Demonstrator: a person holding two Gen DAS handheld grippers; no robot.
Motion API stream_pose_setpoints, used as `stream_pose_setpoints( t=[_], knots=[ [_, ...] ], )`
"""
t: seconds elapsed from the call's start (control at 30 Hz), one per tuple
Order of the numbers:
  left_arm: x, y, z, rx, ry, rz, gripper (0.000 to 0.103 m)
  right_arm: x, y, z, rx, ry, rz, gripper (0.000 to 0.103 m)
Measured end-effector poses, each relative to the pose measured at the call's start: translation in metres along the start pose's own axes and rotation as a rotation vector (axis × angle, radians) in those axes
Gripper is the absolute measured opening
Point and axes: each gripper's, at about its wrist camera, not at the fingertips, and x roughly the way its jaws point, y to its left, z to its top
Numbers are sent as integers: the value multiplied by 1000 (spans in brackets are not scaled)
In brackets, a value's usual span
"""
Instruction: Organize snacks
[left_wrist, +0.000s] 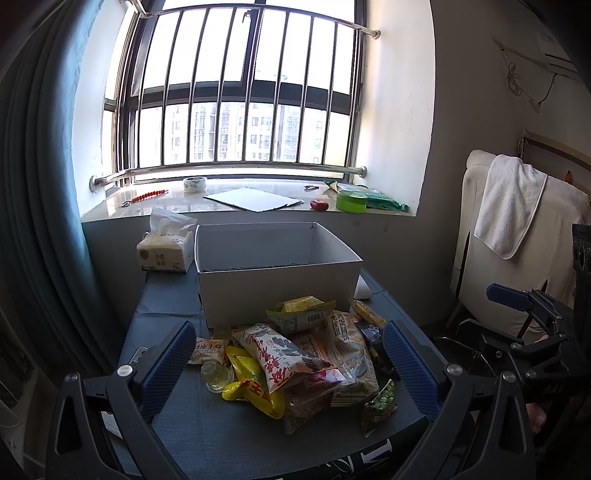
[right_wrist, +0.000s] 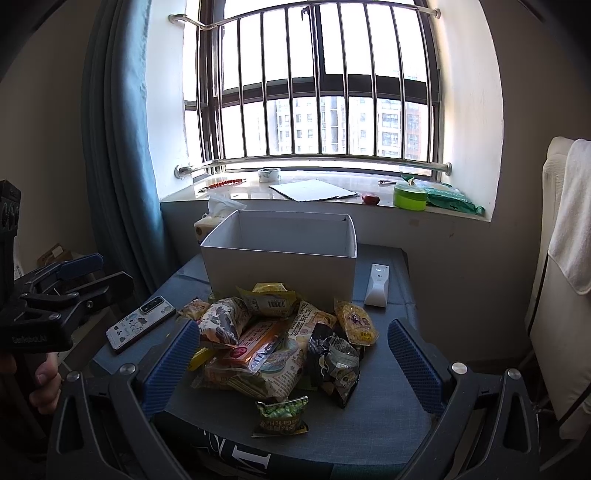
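Observation:
A pile of snack packets (left_wrist: 295, 354) lies on a small table with a blue-grey cloth (left_wrist: 221, 435), just in front of an open white box (left_wrist: 277, 266). The pile (right_wrist: 280, 339) and the box (right_wrist: 284, 254) also show in the right wrist view. A small green pea packet (right_wrist: 281, 417) lies nearest, apart from the pile. My left gripper (left_wrist: 288, 365) is open and empty, its blue pads either side of the pile and above it. My right gripper (right_wrist: 291, 363) is open and empty in the same way.
A tissue pack (left_wrist: 166, 247) stands left of the box. A phone (right_wrist: 140, 323) lies on the table's left side and a white remote (right_wrist: 377, 284) on its right. The window sill behind holds tape (left_wrist: 194, 184), a card sheet and a green tub (left_wrist: 351, 201). A towel-draped chair (left_wrist: 517, 221) stands right.

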Motion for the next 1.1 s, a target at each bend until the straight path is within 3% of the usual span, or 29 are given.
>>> stream_pose_setpoints(
  t=[0.43,0.6,0.9,1.1],
  knots=[
    [-1,3,0,-8,-12,9,103,4,0,-1,1,5,17,103],
    [-5,17,-8,-40,-27,11,103,22,4,-2,0,29,79,103],
    [3,40,-25,-84,17,33,103,128,23,10,-60,169,132,103],
    [16,57,-37,-135,71,23,103,212,33,18,-86,315,92,103]
  ],
)
